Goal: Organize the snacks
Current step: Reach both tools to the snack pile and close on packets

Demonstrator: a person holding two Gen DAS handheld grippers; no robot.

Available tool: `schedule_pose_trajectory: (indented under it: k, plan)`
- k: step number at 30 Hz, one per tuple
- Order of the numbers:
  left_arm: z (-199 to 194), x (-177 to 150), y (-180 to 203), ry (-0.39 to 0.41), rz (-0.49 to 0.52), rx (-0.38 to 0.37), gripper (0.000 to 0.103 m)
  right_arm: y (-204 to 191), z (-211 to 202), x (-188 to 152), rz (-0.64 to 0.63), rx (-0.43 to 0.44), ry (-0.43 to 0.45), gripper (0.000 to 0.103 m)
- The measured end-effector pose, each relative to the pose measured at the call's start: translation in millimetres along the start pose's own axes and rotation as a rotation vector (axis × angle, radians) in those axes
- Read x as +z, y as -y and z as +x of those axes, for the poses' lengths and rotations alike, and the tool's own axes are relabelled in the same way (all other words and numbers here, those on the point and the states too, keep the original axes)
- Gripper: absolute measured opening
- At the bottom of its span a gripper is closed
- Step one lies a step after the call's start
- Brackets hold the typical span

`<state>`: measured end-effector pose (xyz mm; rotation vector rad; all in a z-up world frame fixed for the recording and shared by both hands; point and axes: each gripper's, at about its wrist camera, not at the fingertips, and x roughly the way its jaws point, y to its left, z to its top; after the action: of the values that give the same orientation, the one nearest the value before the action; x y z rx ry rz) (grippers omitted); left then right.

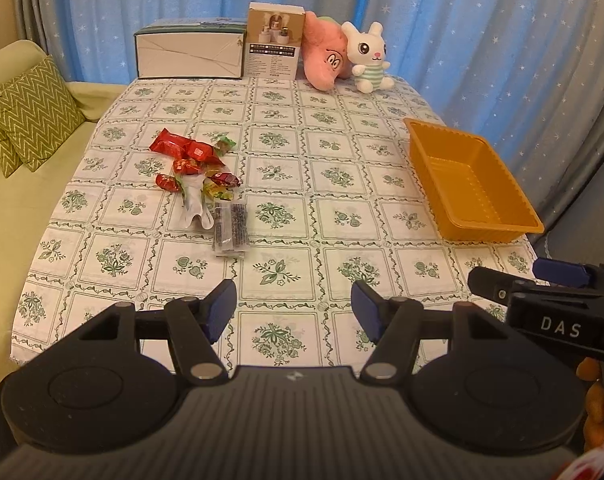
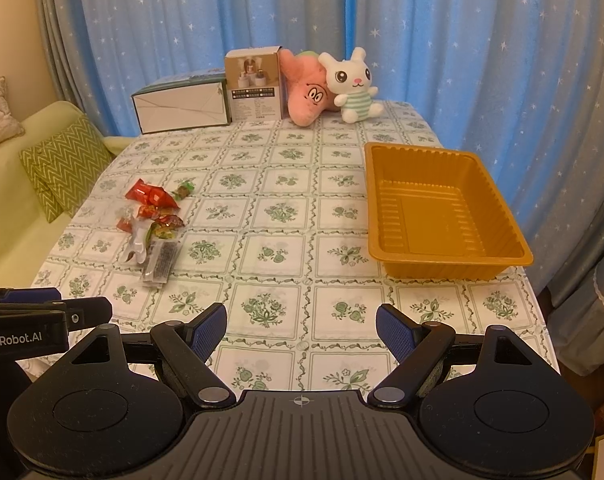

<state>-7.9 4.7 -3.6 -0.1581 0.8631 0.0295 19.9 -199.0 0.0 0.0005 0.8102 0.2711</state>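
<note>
- Left wrist view: my left gripper [image 1: 293, 308] hangs over the near edge of the table [image 1: 285, 152], its jaws spread wide with only tablecloth between the blue pads [image 1: 221, 308].
- Same view: the snacks [image 1: 199, 176] lie in a loose pile toward the table's left edge, red wrappers farthest from me, a white packet and a dark clear-wrapped packet [image 1: 230, 229] nearest me.
- Same view: the orange tray [image 1: 468, 184] sits along the right edge, well apart from the pile and holding nothing.
- Same view: along the far edge stand a white box [image 1: 189, 54], a brown carton [image 1: 274, 42], a pink plush [image 1: 326, 58] and a white rabbit plush [image 1: 368, 58]; my right gripper [image 1: 550, 292] enters at the right margin.
- Right wrist view: my right gripper [image 2: 300, 334] also hovers over the near edge, jaws spread apart, pinching nothing.
- Same view: the snacks [image 2: 153, 224] rest near the left edge; the orange tray [image 2: 438, 212] stands by the right edge, with bare cloth between them.
- Same view: my left gripper [image 2: 57, 312] shows at the left margin; a sofa [image 2: 25, 208] with a green zigzag cushion [image 2: 67, 164] sits beyond the table's left edge.
</note>
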Motion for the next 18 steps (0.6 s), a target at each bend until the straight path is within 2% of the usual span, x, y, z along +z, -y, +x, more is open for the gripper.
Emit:
schedule_pose_trajectory:
  k: [10,18]
  plan:
    - [20.7,8.3,-38.9,0.005,-0.065,0.044,0.061,-4.8,23.1,2.9,0.001,0.048,0.009,0.082]
    - [53.7,37.3,-84.3,0.025,-0.026,0.109,0.059,-37.1,66.7,14.9,-0.024,0.113,0.019,0.082]
